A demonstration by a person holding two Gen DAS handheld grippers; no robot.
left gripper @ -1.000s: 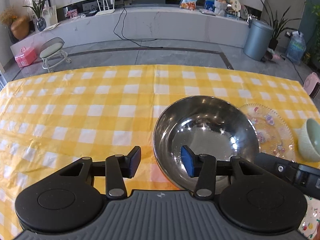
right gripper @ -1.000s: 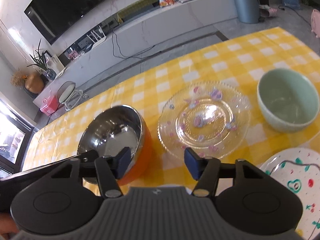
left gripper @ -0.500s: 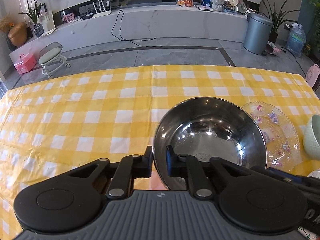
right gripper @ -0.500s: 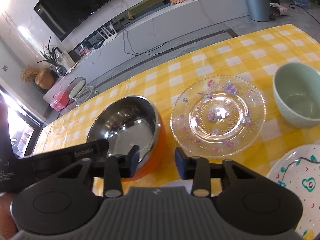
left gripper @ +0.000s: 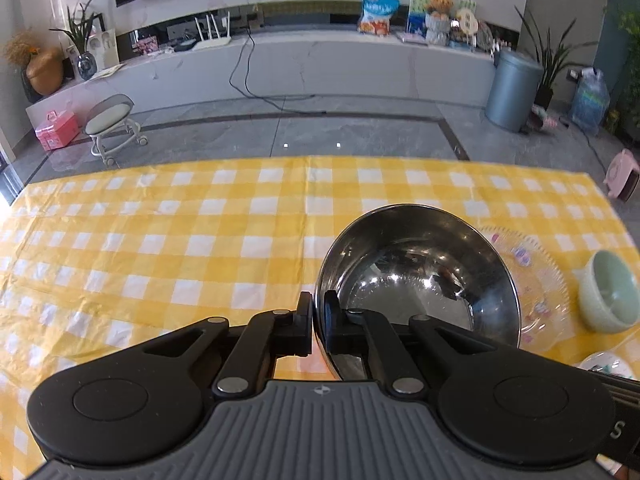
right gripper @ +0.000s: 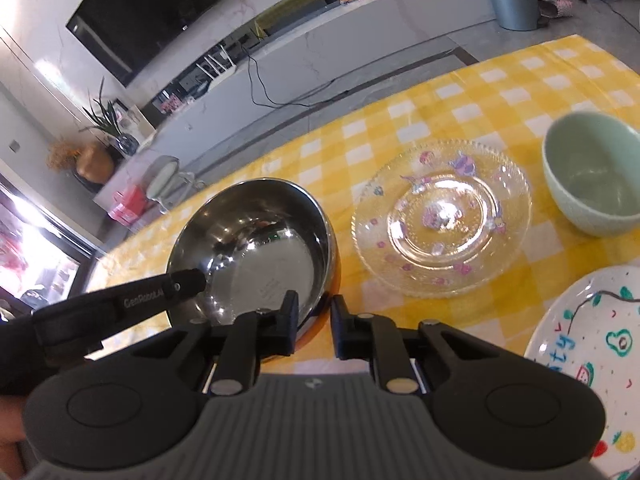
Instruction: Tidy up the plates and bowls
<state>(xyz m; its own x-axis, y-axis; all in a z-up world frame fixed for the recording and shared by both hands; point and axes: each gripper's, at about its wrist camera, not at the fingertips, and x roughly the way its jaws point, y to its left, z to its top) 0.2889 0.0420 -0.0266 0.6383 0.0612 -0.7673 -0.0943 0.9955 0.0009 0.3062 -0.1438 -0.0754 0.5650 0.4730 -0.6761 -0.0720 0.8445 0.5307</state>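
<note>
A steel bowl (left gripper: 416, 272) with an orange outside stands tilted over the yellow checked tablecloth (left gripper: 160, 240). My left gripper (left gripper: 318, 320) is shut on its near rim, one pad inside and one outside. In the right wrist view the same bowl (right gripper: 256, 248) sits at centre left, and a left finger (right gripper: 180, 284) reaches in over its left rim. My right gripper (right gripper: 314, 320) straddles the bowl's near right rim. Its jaws are closing with the rim between them, and a small gap still shows.
Right of the steel bowl lies a clear glass plate (right gripper: 440, 216) with purple figures. A pale green bowl (right gripper: 596, 176) stands beyond it, and a white painted plate (right gripper: 588, 344) lies at the near right. The cloth's left half (left gripper: 120, 260) holds nothing. The table's far edge gives onto the floor.
Both grippers have narrowed around the steel bowl's rim; the left went from wide open to shut on it. The bowl now sits higher and more tilted in the left wrist view.
</note>
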